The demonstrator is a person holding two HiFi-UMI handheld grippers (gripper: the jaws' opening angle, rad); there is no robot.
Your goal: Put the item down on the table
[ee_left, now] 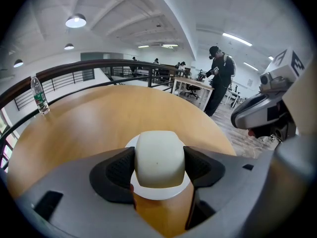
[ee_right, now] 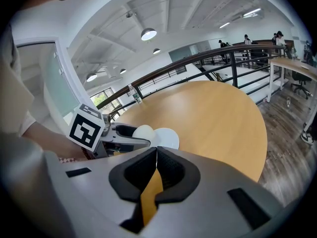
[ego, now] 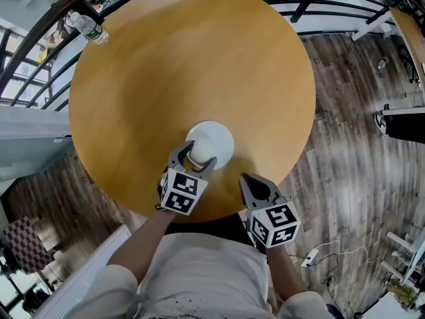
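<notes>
- The left gripper (ego: pixel 197 157) sits at lower centre of the head view. Its jaws are closed on a cream-white rounded item (ego: pixel 199 153), one dark pad against each side.
- In the left gripper view, the item (ee_left: pixel 159 157) fills the gap between the jaws at lower centre. The rim of a white plate (ee_left: pixel 161 193) shows just below it.
- In the head view, the item lies over the near left edge of the plate (ego: pixel 218 140). Whether it touches the plate cannot be determined.
- The plate rests on the round wooden table (ego: pixel 192 65), near the table's lower edge in the frame.
- The right gripper (ego: pixel 247 180) is at lower right of centre, just beside the left gripper, over the table edge.
- In the right gripper view, its jaws (ee_right: pixel 156 165) are pressed together with nothing between them.
- A water bottle (ego: pixel 89 28) stands at the table's upper left edge, well apart from the plate.
- A person (ee_left: pixel 220 78) stands at upper right of the left gripper view, beyond the table.
</notes>
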